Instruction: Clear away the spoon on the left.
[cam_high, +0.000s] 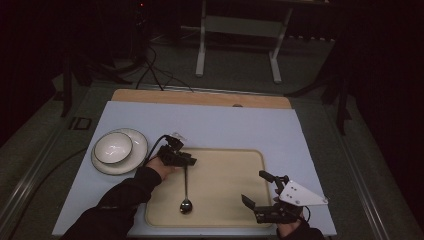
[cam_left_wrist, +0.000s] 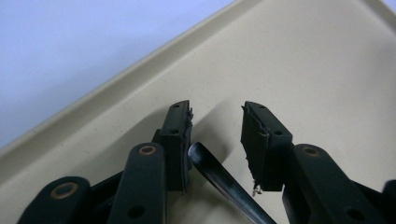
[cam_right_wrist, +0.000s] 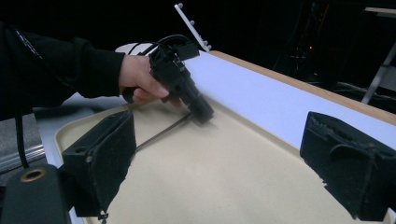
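Observation:
A dark metal spoon lies on the beige tray, bowl end toward me and handle pointing away. My left gripper is down at the far end of the handle, at the tray's left side. In the left gripper view its jaws stand open with the handle tip between them, close against the left pad and with a gap to the right one. My right gripper hovers open over the tray's front right corner with nothing between its fingers. From the right gripper view the left gripper and spoon handle are visible.
A white bowl sits on a white plate left of the tray, on the pale blue table cover. A wooden table edge runs along the back. Beyond it are a white stand's legs and cables on the dark floor.

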